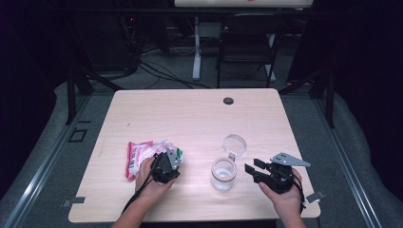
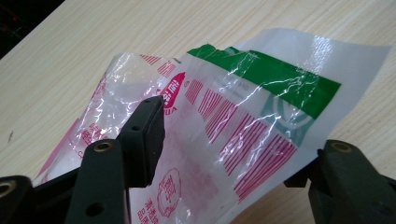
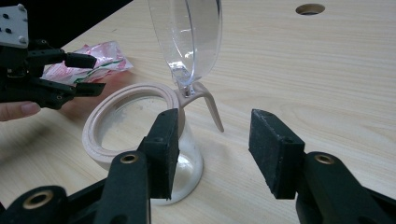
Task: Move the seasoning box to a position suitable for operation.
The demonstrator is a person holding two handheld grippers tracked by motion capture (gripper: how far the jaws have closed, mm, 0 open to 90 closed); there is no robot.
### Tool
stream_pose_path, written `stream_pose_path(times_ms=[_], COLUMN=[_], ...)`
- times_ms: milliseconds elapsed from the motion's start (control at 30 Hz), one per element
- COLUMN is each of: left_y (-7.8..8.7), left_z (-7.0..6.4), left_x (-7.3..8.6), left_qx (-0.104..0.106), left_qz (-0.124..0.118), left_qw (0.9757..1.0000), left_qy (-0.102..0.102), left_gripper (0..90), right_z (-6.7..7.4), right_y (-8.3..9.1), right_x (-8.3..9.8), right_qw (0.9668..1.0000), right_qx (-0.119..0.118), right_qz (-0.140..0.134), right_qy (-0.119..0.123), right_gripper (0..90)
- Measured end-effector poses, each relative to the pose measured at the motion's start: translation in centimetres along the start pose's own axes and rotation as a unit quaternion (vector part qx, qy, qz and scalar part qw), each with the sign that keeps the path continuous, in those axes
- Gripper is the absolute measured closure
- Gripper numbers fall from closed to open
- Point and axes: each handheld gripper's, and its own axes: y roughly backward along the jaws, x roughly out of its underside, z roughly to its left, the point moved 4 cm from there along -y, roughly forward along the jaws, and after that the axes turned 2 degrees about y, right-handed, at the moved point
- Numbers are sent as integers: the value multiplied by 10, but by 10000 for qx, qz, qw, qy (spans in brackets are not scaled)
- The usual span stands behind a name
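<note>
Your surface (image 1: 190, 118) is pale wood with a round hole (image 1: 228, 100) near its far edge. On it lie a crinkled plastic packet (image 1: 142, 156) and a clear jar (image 1: 223, 174), lid open.

Both hands low at the near edge, each with a hand-held gripper
The left hand-held gripper (image 1: 167, 164) points forward, jaws parted wide; the right hand-held gripper (image 1: 253, 170) points left, jaws standing well apart with nothing pressed between them; forearms come in from below
</note>
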Motion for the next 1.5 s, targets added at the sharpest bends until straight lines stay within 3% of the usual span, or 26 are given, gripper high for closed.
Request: stream_pose_path(times_ms=[133, 467, 567, 1000, 1267, 1500], left_y=[-3, -12, -12, -6, 1, 10], left_z=[2, 10, 11, 23, 33, 45], left_x=[2, 8, 8, 8, 8, 8], left_qx=[-70, -70, -82, -8, 127, 232], left_qz=[35, 111, 125, 96, 49, -70], left_qw=[10000, 9992, 9991, 9979, 9960, 9928], left_qy=[20, 370, 391, 641, 888, 1176], left_gripper=[456, 506, 533, 733, 807, 864], right_z=[0, 0, -1, -1, -1, -1], right_y=[0, -1, -1, -1, -1, -1], right_x=[0, 1, 1, 1, 1, 1], right_qw=[10000, 10000, 10000, 10000, 10000, 10000], right_qx=[-13, -7, 2, 0, 4, -2], right_qz=[7, 24, 29, 25, 32, 15], right_qy=[-2, 3, -14, -31, -20, -28], right_gripper=[527, 525, 525, 524, 523, 523])
